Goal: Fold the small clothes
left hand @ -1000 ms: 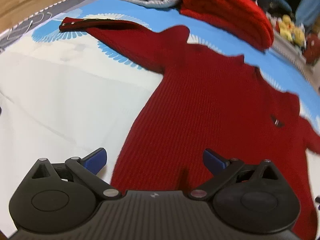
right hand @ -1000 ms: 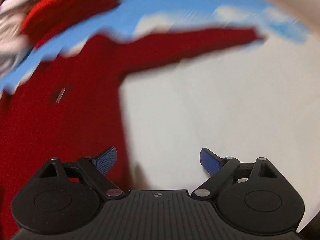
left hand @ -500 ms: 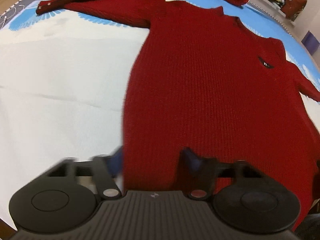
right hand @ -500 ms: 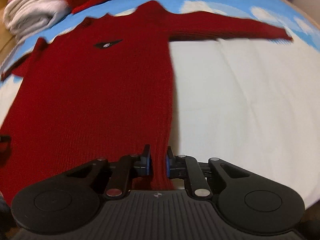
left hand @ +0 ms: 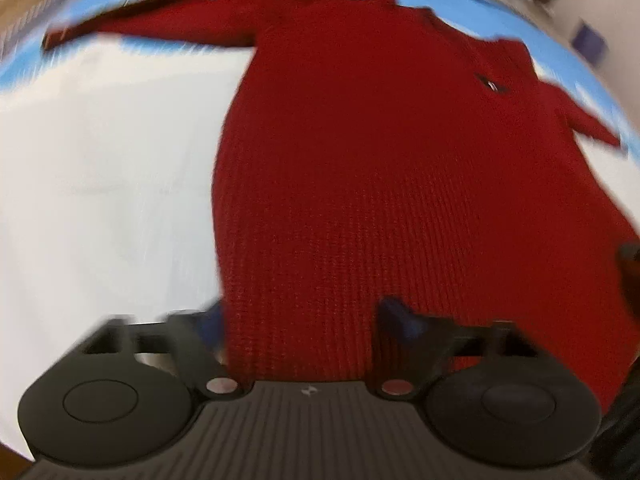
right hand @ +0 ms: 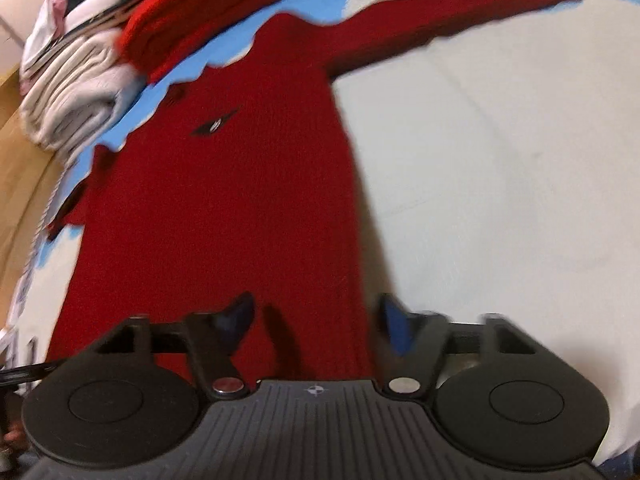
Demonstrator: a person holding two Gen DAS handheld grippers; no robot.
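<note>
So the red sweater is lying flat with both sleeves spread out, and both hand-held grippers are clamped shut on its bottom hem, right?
Not quite. The red sweater does lie flat with sleeves spread, but both are open: the left hand-held gripper in the left wrist view and the right hand-held gripper in the right wrist view have their jaws apart, straddling the hem corners.
</note>
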